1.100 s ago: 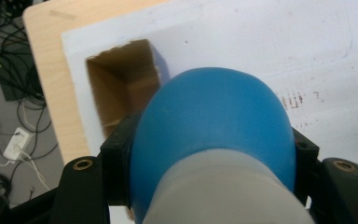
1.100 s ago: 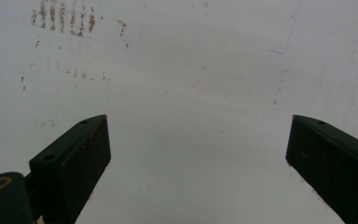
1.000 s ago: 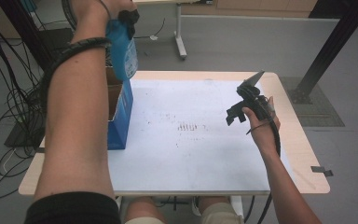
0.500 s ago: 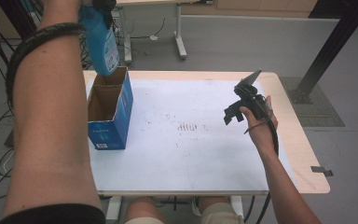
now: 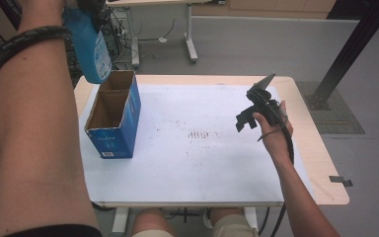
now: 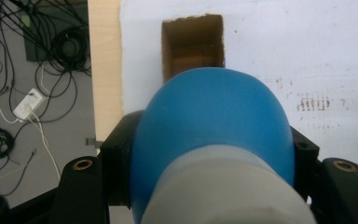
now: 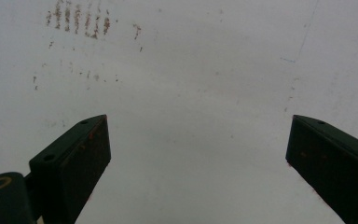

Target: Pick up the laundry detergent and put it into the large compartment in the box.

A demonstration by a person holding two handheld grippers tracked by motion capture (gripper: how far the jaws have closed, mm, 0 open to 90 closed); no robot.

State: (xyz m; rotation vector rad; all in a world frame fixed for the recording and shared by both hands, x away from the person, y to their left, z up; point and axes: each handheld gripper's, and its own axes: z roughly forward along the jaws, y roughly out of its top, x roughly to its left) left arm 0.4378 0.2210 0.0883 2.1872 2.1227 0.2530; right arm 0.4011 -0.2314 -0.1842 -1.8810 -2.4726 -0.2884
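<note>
Item 1: bottle (image 5: pixel 90 47), blue, clamped in my left gripper (image 6: pixel 205 186), hung above the open box (image 5: pixel 112 114) at the table's (image 5: pixel 296 98) left edge. Right gripper (image 5: pixel 256 106) gaped, idle. Best handling, I judged: centre over the opening, lower straight.

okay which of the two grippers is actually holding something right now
The left gripper: its jaws are clamped on the blue bottle above the open cardboard box. The right gripper has its jaws apart, nothing between them.
</note>
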